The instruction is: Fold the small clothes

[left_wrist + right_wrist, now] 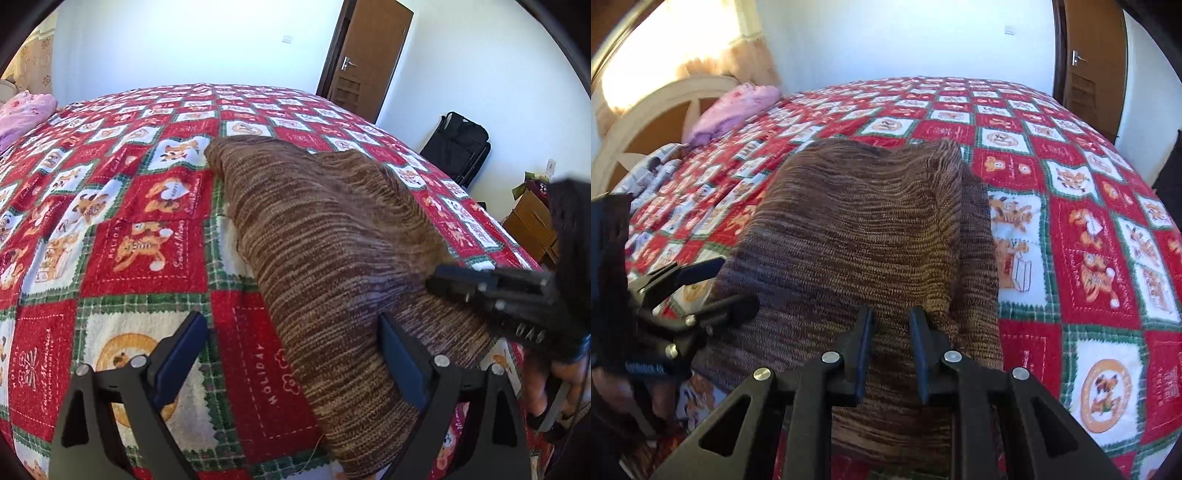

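Note:
A brown striped knit garment (pixel 325 236) lies folded on the bed, long axis running away from me; it also shows in the right wrist view (pixel 857 229). My left gripper (pixel 291 325) is open wide, its jaws straddling the garment's near left edge, holding nothing. It shows at the left of the right wrist view (pixel 720 288). My right gripper (pixel 891 317) hovers over the garment's near end, jaws a narrow gap apart, with nothing between them. It shows at the right of the left wrist view (pixel 461 284).
A red, white and green patchwork bedspread (pixel 140 229) covers the bed. Pink bedding (pixel 735 107) and a cream headboard (pixel 646 114) are at the far left. A brown door (pixel 369 55), black bag (pixel 461 147) and wooden nightstand (pixel 532 225) stand to the right.

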